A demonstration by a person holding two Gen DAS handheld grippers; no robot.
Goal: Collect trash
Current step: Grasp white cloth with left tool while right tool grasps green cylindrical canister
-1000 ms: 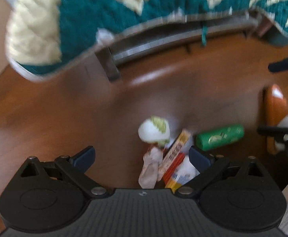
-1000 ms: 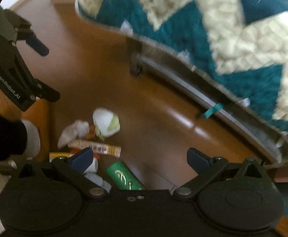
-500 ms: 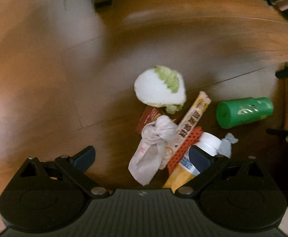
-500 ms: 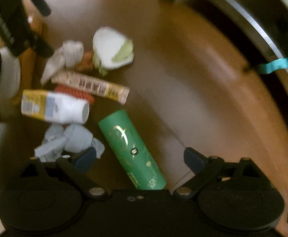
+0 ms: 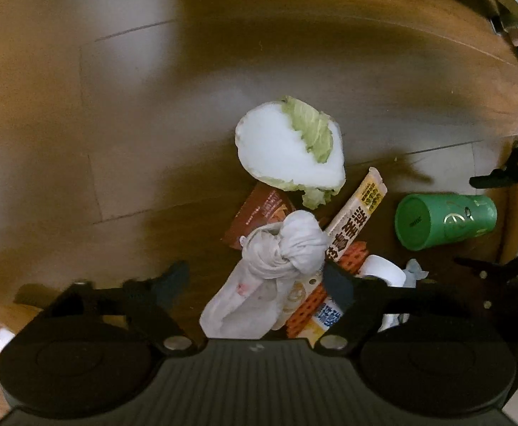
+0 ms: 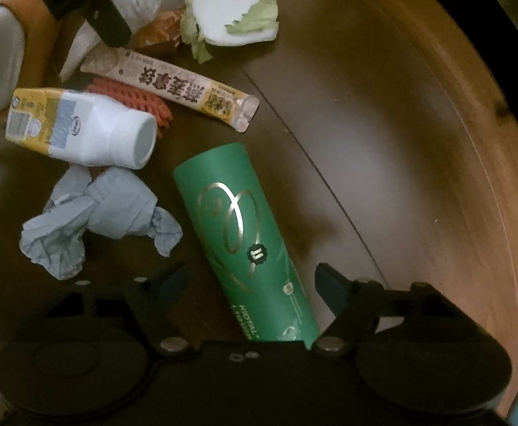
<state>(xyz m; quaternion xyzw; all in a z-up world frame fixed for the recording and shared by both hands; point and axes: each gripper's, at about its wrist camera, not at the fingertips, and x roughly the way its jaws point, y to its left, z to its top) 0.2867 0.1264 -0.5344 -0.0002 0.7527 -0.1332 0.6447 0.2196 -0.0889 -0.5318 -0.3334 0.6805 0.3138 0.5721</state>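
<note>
Here the left gripper (image 5: 255,280) is closing around the knotted white tissue (image 5: 284,245), not yet pressing it. The right gripper (image 6: 250,280) is closing around the green can (image 6: 239,227) lying on the wooden floor (image 6: 383,113), pads apart from it.

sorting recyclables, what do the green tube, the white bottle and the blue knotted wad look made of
Green tube: likely cardboard or thin metal, matte with gold foil print; can't tell which.
White bottle: smooth, opaque plastic, judging by its moulded cap and glued yellow label.
Blue knotted wad: soft, crinkled tissue or thin cloth, dull finish.
</note>
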